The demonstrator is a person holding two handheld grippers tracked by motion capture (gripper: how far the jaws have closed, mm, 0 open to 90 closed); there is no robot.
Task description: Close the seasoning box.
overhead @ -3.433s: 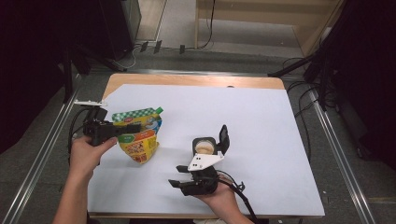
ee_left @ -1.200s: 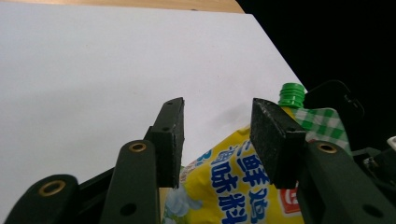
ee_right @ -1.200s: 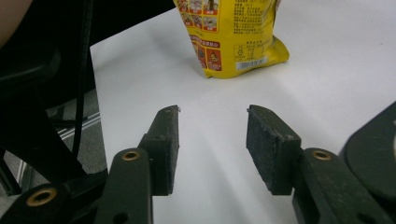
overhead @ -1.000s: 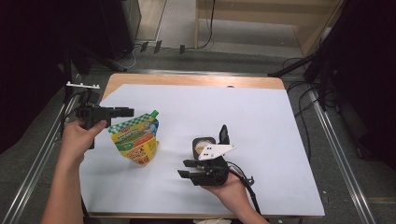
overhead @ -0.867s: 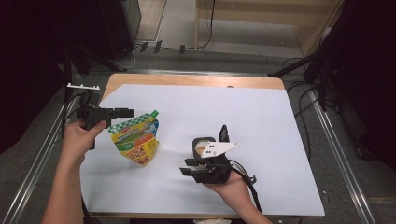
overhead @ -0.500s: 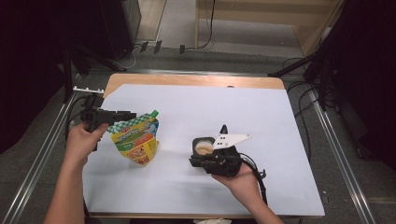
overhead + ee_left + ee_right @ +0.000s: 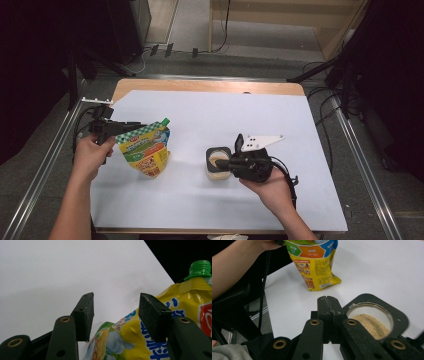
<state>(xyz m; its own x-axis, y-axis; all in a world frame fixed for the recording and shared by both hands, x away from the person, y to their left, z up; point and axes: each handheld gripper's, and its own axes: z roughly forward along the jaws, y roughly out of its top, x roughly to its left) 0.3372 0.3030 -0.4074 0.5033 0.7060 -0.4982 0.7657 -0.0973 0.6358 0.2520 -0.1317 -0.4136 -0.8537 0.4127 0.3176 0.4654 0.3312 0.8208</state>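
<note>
Item: yellow spouted refill pouch [image 7: 146, 151], green screw cap [image 7: 199, 267], standing upright on the white table sheet [image 7: 210, 115]. Left gripper [image 7: 131, 126]: jaws parted about halfway, pouch top just beyond and below the pads, apparently untouched. Right gripper [image 7: 328, 305]: jaws have just been closing and now meet, nothing between them; open jar of tan powder [image 7: 372, 320] just beside the tips.

Step judged: preparing to uncap pouch. Next: left pads close on pouch neck, right turns cap.
</note>
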